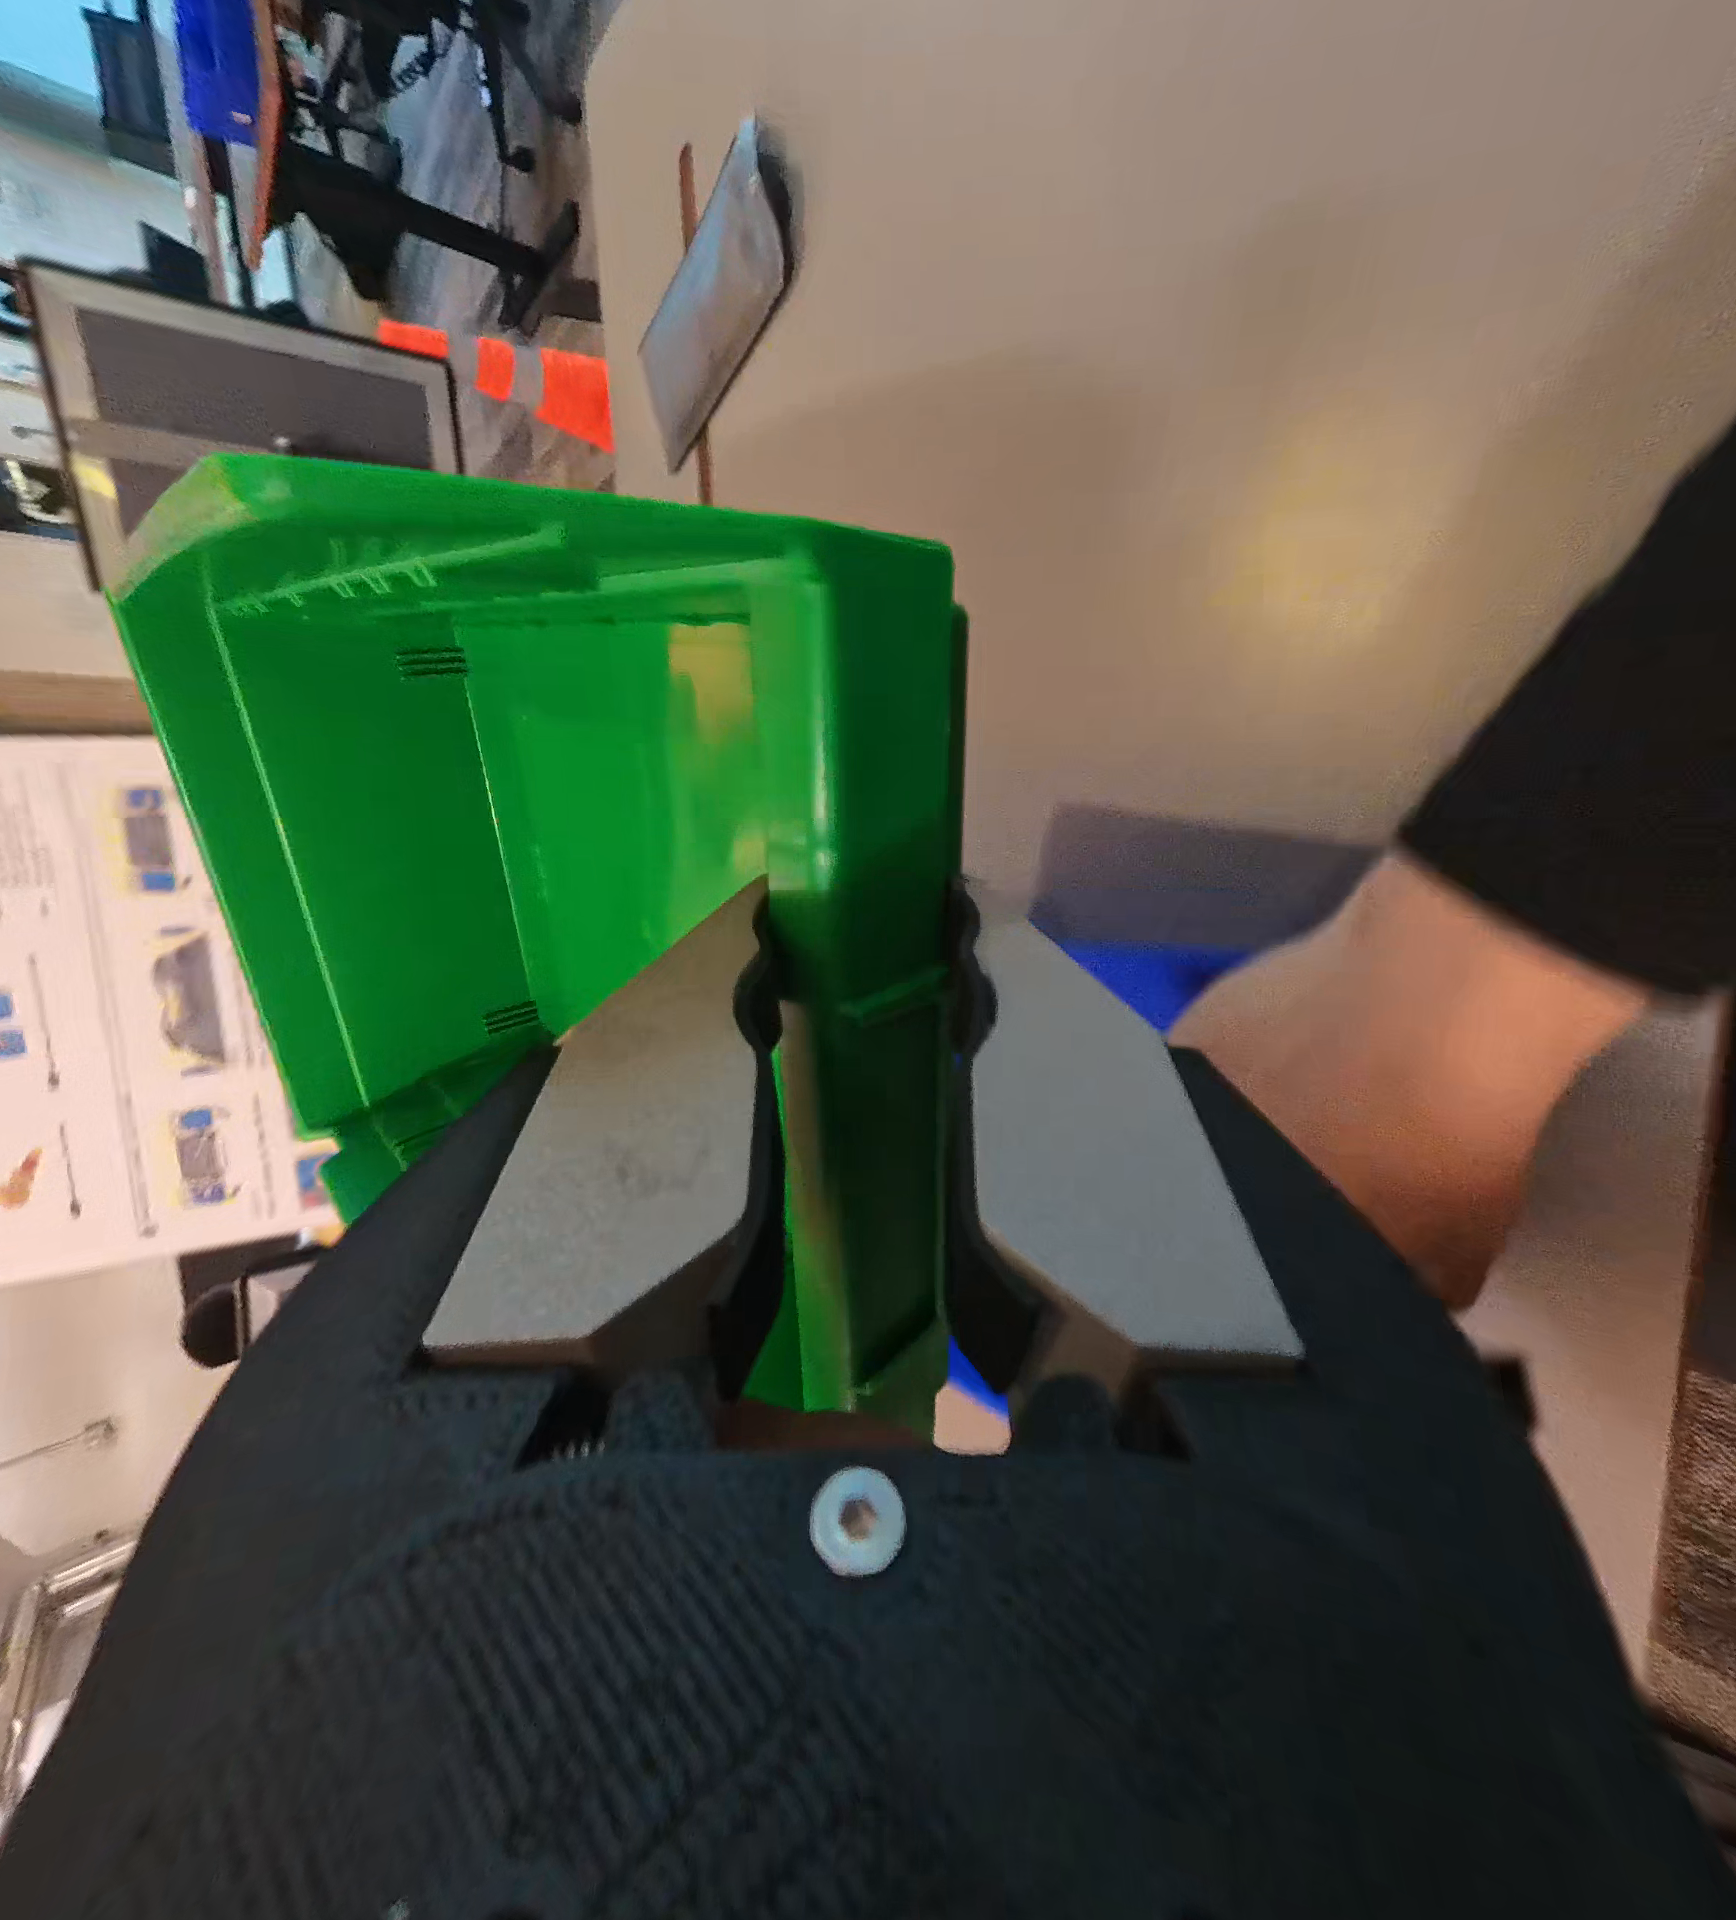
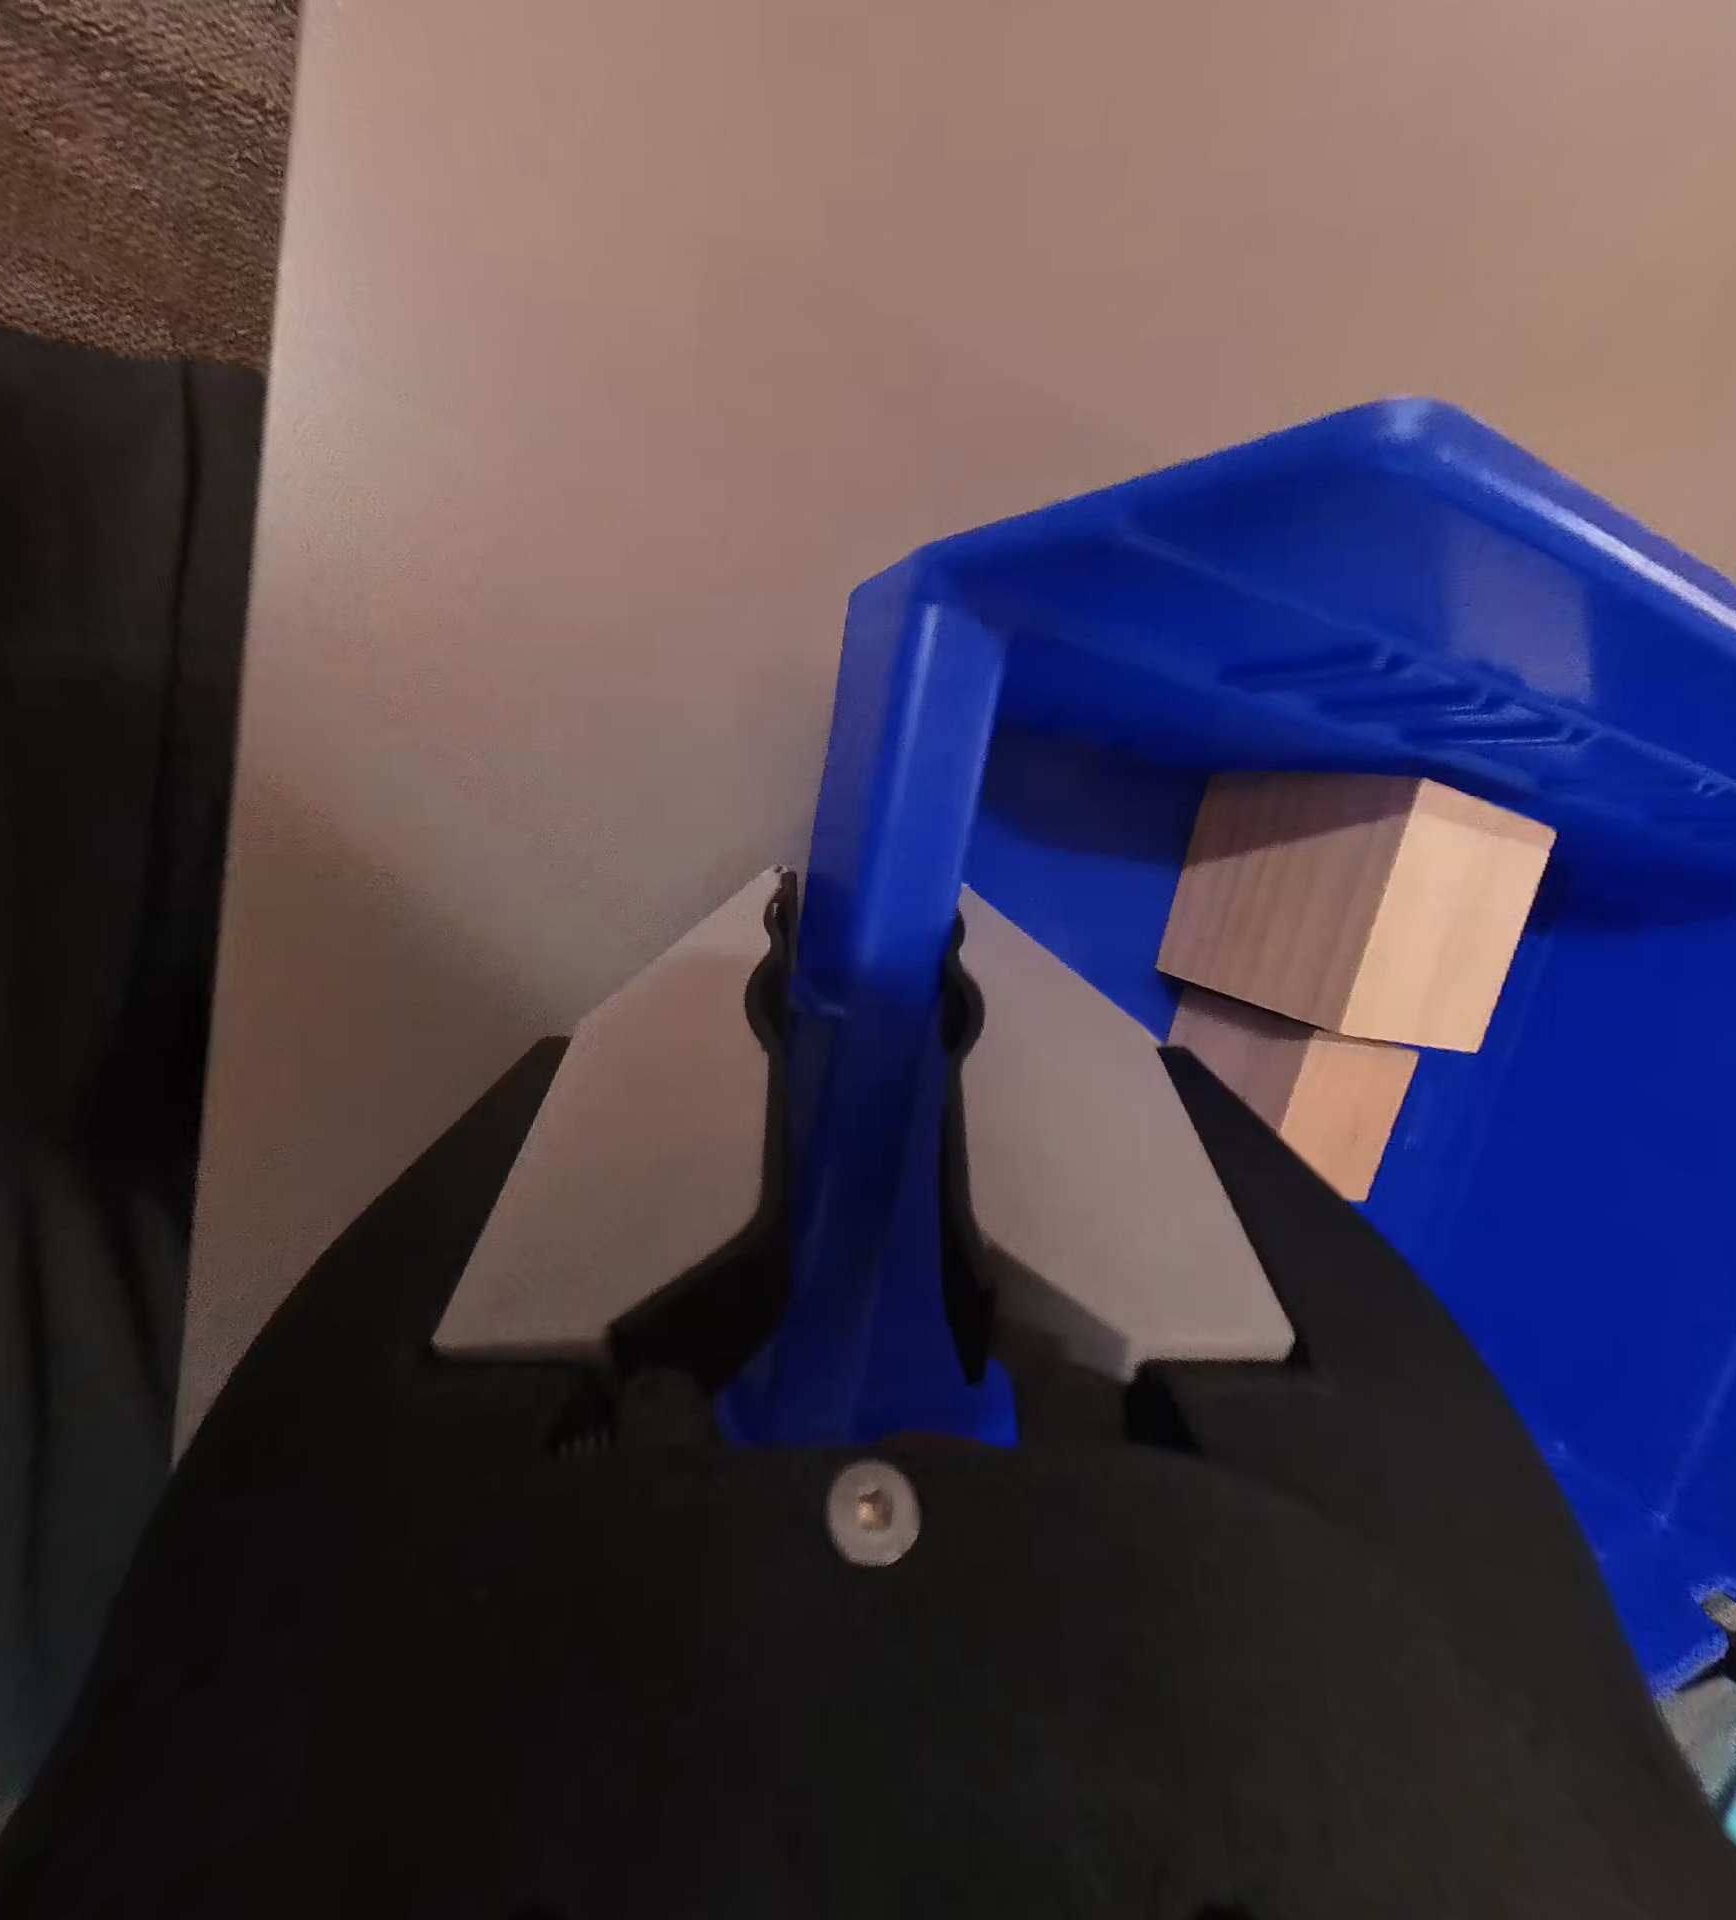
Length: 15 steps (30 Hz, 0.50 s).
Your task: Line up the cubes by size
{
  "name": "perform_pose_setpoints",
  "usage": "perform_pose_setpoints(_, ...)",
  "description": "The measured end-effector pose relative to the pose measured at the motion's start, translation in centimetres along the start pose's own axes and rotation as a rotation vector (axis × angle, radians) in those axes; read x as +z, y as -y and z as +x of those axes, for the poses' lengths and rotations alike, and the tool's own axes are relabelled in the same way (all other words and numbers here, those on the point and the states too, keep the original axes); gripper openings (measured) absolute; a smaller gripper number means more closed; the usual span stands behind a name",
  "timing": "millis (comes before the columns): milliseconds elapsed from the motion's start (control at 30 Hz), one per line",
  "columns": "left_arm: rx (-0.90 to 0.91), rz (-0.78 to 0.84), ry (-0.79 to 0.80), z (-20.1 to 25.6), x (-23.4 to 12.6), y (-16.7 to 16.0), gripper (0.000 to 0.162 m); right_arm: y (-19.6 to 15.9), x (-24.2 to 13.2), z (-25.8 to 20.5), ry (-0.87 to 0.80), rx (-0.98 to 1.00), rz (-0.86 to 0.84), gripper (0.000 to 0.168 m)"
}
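Your left gripper (image 1: 859, 961) is clenched on the wall of a green bin (image 1: 490, 790); the rim runs down between the two fingers, and the black pads press it from both sides. The bin is tipped so its open side faces the camera. Its interior shows ribs and slots only — the part behind the gripped wall and the lower corner are covered by the gripper body, so you cannot tell what, if anything, lies there.

Your right gripper (image 2: 864, 977) is clenched on the rim of a blue bin (image 2: 1622, 1195), gripped the same way, one finger inside the wall and one outside. Two wooden cubes (image 2: 1352, 925) sit inside it against the far wall, the larger one (image 2: 1446, 935) overlapping the smaller (image 2: 1337, 1117). The smaller cube is partly hidden by the larger one and by the right finger, so its full size is hard to judge. The bin's right side is cut off at the frame edge; any further cubes there are out of sight.

The table (image 2: 583, 416) is pale beige. From the left wrist, a bare forearm (image 1: 1394, 1049) in a black sleeve crosses the right side, blurred, with a blue patch showing behind it. Beyond the table edge — a monitor (image 1: 251, 405), a printed sheet (image 1: 43, 997) and an orange-striped object, all soft and hard to make out.
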State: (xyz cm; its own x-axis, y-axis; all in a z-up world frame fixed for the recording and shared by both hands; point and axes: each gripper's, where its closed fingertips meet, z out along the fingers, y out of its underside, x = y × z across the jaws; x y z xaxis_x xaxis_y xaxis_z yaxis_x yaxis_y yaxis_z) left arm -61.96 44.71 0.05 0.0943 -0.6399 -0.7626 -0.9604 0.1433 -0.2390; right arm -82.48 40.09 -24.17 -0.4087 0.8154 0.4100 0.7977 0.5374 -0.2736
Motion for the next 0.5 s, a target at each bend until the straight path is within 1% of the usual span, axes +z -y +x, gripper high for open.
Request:
perform_pose_setpoints(133,-0.025,-0.018,-0.088,2.5,4.5,4.3,0.028,2.5,1.6,1.9,-0.022,0.017,-0.027,0.024)
perform_pose_setpoints(267,-0.028,-0.055,-0.181,6.6,10.5,7.2,0.028,3.7,2.5,2.8,-0.037,0.046,-0.029,0.024)
perform_pose_setpoints(400,-0.042,-0.079,-0.277,11.0,15.8,9.0,0.029,4.1,2.6,3.1,-0.066,0.044,-0.017,0.024)
perform_pose_setpoints(433,-0.039,-0.088,-0.287,11.7,16.9,9.2,0.029,4.1,2.6,3.1,-0.073,0.044,-0.012,0.024)
perform_pose_setpoints(500,0.029,-0.129,-0.258,12.5,18.9,8.9,0.028,4.1,2.7,3.1,-0.083,0.05,0.002,0.024)
